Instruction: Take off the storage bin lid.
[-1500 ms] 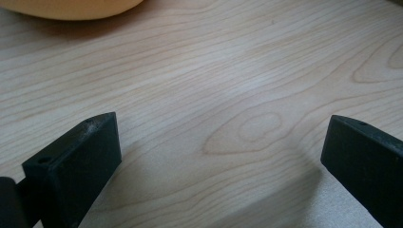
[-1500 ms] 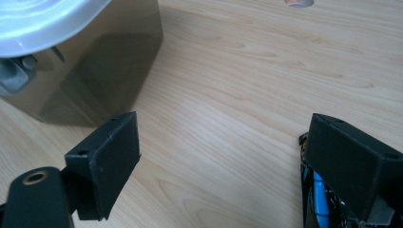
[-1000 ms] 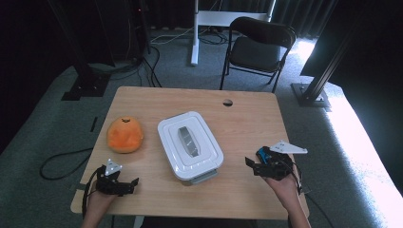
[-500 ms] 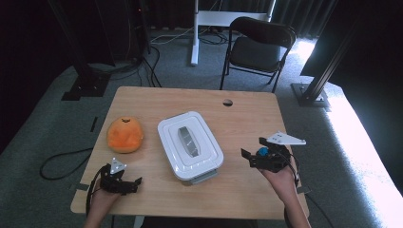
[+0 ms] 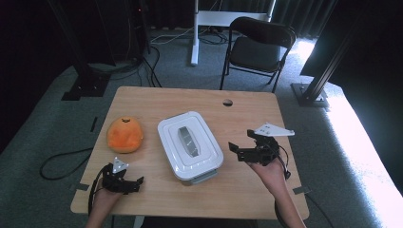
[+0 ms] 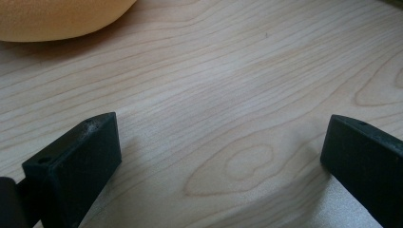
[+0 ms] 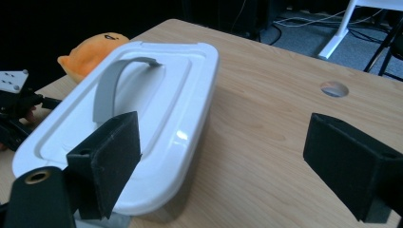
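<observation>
— Grey carpet all round, a folding chair (image 5: 259, 45) at the far side, and one wooden bench (image 5: 247, 118) in the middle. What sits on it?

— A white box (image 5: 190, 145) with a shut lid near the middle, its grey handle (image 5: 187, 140) lying flat along the top. To its left, apart from it, lies an orange soft toy (image 5: 125, 134).

— And the two tools?

— The right gripper (image 5: 244, 152) hangs just off the box's right side, turned toward it. In the right gripper view its fingers (image 7: 107, 161) stand wide apart with nothing between them, and the near end of the box lies just ahead, partly behind the left-hand one. The left gripper (image 5: 127, 183) rests low at the near-left edge of the bench, well short of the toy. Its fingers (image 6: 76, 166) are also spread wide and empty, with bare wood between them.

— So which step is this?

— An approach, I'd say. The right one looks to be lining up on the box, most likely on the lid or its handle. Nothing is gripped yet.

— What does the next move need?

— Probably bringing the right fingers over the lid and down astride the handle, which lies flat, so they would have to get under its edge or lift it first. The left gripper may need to come across and steady the box, since a lid that fits tightly could drag the whole box along.
</observation>
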`<state>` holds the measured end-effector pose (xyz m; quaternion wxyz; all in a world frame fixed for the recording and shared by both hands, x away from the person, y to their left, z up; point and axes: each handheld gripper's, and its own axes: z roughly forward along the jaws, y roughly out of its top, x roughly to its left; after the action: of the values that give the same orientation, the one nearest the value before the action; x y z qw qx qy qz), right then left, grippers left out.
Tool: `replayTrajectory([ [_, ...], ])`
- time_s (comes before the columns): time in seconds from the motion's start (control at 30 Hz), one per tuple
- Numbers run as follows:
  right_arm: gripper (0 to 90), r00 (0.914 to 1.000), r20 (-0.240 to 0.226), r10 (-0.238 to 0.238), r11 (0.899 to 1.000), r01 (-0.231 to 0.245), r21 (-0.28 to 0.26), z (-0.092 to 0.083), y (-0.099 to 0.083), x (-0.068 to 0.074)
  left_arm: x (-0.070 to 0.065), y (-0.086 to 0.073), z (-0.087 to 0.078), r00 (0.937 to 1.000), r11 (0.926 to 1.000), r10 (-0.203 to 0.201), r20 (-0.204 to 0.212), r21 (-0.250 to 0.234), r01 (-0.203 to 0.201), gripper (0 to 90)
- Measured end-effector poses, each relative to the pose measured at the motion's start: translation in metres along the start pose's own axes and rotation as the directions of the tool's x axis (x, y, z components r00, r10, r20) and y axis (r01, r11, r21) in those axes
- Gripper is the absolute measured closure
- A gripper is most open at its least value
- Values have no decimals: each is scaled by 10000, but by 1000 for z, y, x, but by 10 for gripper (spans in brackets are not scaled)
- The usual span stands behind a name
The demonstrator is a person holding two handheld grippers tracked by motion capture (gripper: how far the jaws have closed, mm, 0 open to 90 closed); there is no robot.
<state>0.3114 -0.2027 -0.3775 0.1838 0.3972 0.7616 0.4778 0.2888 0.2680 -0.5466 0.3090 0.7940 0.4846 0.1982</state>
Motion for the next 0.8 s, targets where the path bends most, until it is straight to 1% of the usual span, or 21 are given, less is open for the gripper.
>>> replayTrajectory([
  [0.03, 115, 10000, 0, 0, 10000, 0, 0, 0, 0, 0, 0, 0, 0, 10000, 10000, 0, 0, 0, 0, 1],
  [0.07, 116, 10000, 10, 0, 10000, 0, -9, 3, 4, 4, 0, 0, 0, 10000, 10000, -8, -3, -3, 8, 1],
  [0.2, 116, 10000, -26, -30, 10000, 30, -56, 7, 8, 10, 0, 0, 0, 10000, 10000, -32, -19, -9, 32, 1],
  [0.3, 116, 9999, -136, -94, 9999, 95, 67, 15, 15, 19, 0, 0, 0, 10000, 10000, -26, -20, -3, 26, 1],
  [0.33, 116, 9999, -136, -94, 9999, 95, 67, 15, 15, 19, 0, 0, 0, 10000, 10000, -26, -20, -3, 26, 1],
  [0.4, 116, 9998, -213, -56, 9999, 58, 103, 21, 20, 26, 0, 0, 0, 10000, 10000, -31, -18, 1, 31, 1],
  [0.43, 116, 9998, -213, -56, 9999, 58, 103, 21, 20, 26, 0, 0, 0, 10000, 10000, -32, -19, 2, 32, 1],
  [0.5, 116, 9995, -291, -93, 9999, 97, 137, 26, 23, 30, 0, 0, 0, 10000, 10000, -31, -21, 3, 31, 1],
  [0.53, 115, 9996, -251, -135, 9998, 139, 158, 29, 24, 33, 0, 0, 0, 10000, 10000, -34, -21, 1, 34, 1],
  [0.63, 115, 9989, -455, -138, 9995, 151, 293, 40, 27, 39, 0, 0, 0, 10000, 10000, -19, -27, 3, 19, 1],
  [0.7, 115, 9989, -389, -264, 9990, 278, 361, 46, 29, 43, 0, 0, 0, 10000, 10000, -20, -29, 2, 20, 1],
  [0.73, 115, 9985, -495, -247, 9988, 268, 422, 48, 30, 45, 0, 0, 0, 10000, 10000, -19, -30, 4, 19, 1],
  [0.77, 115, 9985, -495, -247, 9988, 268, 422, 48, 30, 45, 0, 0, 0, 10000, 10000, -19, -30, 4, 19, 1],
  [0.8, 115, 9982, -528, -279, 9986, 302, 431, 53, 32, 49, 0, 0, 0, 10000, 10000, -19, -28, 5, 19, 1],
])
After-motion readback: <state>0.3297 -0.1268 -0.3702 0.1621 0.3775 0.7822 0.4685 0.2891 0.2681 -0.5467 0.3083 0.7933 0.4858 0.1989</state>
